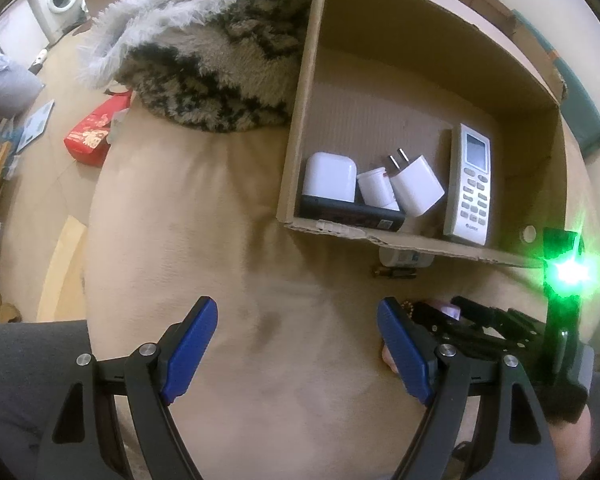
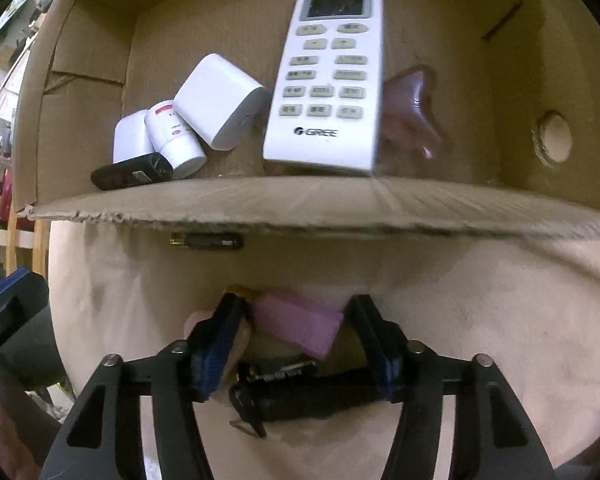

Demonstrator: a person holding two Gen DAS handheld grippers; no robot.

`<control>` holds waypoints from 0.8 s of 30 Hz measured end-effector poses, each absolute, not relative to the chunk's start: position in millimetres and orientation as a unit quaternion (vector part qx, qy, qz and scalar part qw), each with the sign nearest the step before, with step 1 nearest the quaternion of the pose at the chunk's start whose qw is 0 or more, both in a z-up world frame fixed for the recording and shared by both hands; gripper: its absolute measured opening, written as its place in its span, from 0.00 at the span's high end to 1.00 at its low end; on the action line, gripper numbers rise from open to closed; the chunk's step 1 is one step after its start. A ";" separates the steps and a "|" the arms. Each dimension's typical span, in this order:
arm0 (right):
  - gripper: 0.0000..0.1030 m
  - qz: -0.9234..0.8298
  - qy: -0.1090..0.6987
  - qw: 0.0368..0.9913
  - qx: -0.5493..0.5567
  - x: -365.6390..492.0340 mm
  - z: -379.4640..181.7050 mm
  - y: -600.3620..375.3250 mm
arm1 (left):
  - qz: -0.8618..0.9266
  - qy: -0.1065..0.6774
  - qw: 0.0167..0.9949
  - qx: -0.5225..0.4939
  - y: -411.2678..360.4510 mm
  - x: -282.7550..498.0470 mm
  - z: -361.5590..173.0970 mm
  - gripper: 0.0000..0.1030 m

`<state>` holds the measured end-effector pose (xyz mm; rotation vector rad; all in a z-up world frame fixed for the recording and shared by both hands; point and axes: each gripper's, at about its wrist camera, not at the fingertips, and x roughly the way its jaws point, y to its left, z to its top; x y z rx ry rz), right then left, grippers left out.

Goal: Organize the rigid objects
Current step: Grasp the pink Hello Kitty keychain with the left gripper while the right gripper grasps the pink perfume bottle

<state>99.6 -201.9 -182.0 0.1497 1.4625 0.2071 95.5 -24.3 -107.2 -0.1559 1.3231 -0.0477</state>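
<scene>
Blue-padded fingers of the right gripper (image 2: 296, 340) stood partly apart, pointing steeply down at the beige cushioned surface (image 2: 440, 320), with a pink rectangular block (image 2: 300, 326) lying between them; whether the pads pressed on it could not be told. Just behind the block, nearer the camera, lay a black strap-like object (image 2: 300, 398), partly hidden, and a pale rounded item (image 2: 236, 340) sat against the left finger. Ahead of the fingers a dark cylindrical battery (image 2: 206, 241) lay on the surface beside the near wall of an open brown cardboard box (image 2: 300, 204). Inside the box, beyond that wall, rested a white remote control with grey buttons (image 2: 328, 76), a white plug adapter (image 2: 220, 100), a small white bottle with a red label (image 2: 174, 136), a white rounded case (image 2: 130, 136), a black flat device (image 2: 132, 176) and a pink curved piece (image 2: 412, 108) to the remote's right. The left gripper (image 1: 298, 344) hung wide open over bare cushion, nothing between its fingers, the right gripper just to its right, and a shaggy grey-and-black blanket (image 1: 204, 60) beyond it, left of the box.
</scene>
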 end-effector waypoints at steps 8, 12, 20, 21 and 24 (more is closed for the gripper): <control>0.57 0.092 0.664 0.736 0.092 93.0 -174.6 -210.8 | -0.010 0.615 0.784 -0.082 -16.9 96.5 -110.8 0.22; 0.87 0.063 0.654 0.740 0.141 94.3 -168.4 -237.6 | -0.025 0.618 0.783 -0.071 -25.2 94.8 -113.0 0.22; 0.87 0.052 0.659 0.729 0.178 94.8 -172.8 -244.8 | -0.119 0.662 0.740 -0.017 -92.7 99.7 -153.1 0.22; 0.87 0.052 0.658 0.729 0.181 94.8 -171.4 -243.0 | -0.127 0.665 0.736 -0.019 -98.7 100.8 -157.4 0.22; 0.86 0.048 0.659 0.725 0.193 94.5 -172.3 -244.3 | -0.148 0.667 0.730 -0.010 -114.5 103.4 -168.4 0.22</control>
